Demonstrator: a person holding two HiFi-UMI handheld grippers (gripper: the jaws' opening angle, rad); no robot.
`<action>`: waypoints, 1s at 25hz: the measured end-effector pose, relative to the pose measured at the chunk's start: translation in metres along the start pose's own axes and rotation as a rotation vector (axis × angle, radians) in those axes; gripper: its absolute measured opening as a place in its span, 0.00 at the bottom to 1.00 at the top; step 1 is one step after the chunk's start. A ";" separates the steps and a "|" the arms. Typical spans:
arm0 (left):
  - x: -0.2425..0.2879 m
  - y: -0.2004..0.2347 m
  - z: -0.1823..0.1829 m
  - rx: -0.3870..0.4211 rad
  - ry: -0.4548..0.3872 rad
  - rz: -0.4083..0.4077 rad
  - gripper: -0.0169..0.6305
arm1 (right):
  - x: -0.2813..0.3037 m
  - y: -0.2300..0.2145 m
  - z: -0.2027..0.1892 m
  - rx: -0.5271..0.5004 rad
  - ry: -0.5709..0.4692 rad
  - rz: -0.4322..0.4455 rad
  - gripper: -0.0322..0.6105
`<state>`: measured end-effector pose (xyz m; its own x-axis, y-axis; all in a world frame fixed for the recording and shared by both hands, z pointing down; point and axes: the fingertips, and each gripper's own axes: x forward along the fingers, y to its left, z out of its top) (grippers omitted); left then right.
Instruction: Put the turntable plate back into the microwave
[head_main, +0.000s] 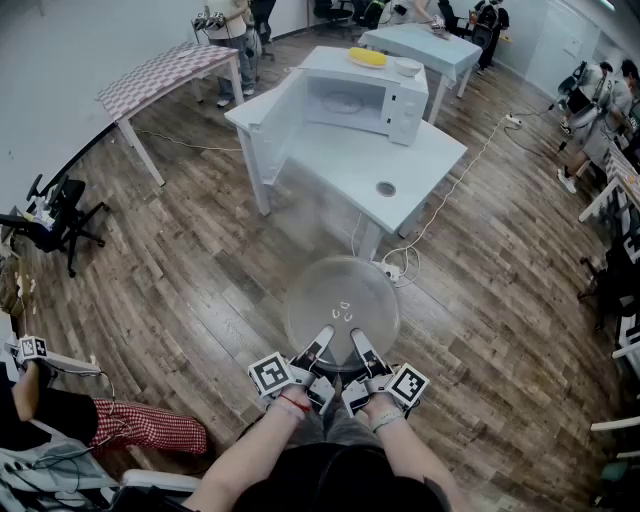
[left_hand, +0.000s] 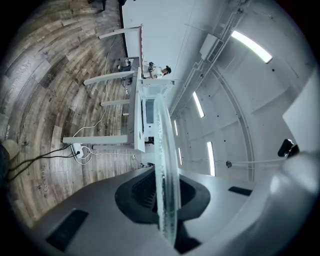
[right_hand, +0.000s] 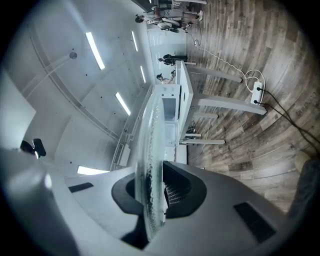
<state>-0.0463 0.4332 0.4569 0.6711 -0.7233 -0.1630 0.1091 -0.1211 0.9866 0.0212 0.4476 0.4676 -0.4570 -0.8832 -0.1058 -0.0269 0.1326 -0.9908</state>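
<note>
Both pairs of jaws are closed on the near rim of the glass plate (head_main: 342, 292), one pad on each face. The left gripper (left_hand: 163, 197) holds the left of that rim, and the right gripper (right_hand: 154, 195) holds just beside it on the right. Each gripper view shows the glass edge-on between the pads, with no gap visible.

The plate is carried roughly level in front of the person, over the wooden floor (head_main: 200, 260). It is well apart from the microwave (head_main: 365, 100), which stands at the far side of a white table (head_main: 330, 165) with its door (head_main: 272, 135) swung open to the left. A small round part (head_main: 386, 188) lies on the near right of the tabletop; what it is cannot be told.

Assessment: the step in hand is the carry to the table.
- Both grips sit close together on one edge, so the far side of the plate is unsupported. It should be kept level and moved without jerks.
- The approach is best made square to the open cavity, clear of the door.
- A power strip (head_main: 392, 270) and its cable lie on the floor near the table, which is a trip hazard.
- Glass is smooth, so neither grip should slacken until the plate rests inside.
</note>
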 end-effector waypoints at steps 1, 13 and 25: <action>-0.001 0.001 -0.002 -0.004 -0.004 0.002 0.07 | -0.002 -0.001 -0.001 -0.002 0.005 -0.005 0.11; -0.009 0.010 -0.003 -0.012 -0.032 0.036 0.07 | -0.005 -0.009 -0.006 0.014 0.030 -0.030 0.11; 0.038 0.016 0.038 0.000 -0.004 0.025 0.08 | 0.049 -0.013 0.024 -0.022 0.002 -0.025 0.11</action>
<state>-0.0468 0.3775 0.4667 0.6709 -0.7287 -0.1378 0.0922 -0.1024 0.9905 0.0208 0.3916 0.4735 -0.4574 -0.8856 -0.0807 -0.0582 0.1204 -0.9910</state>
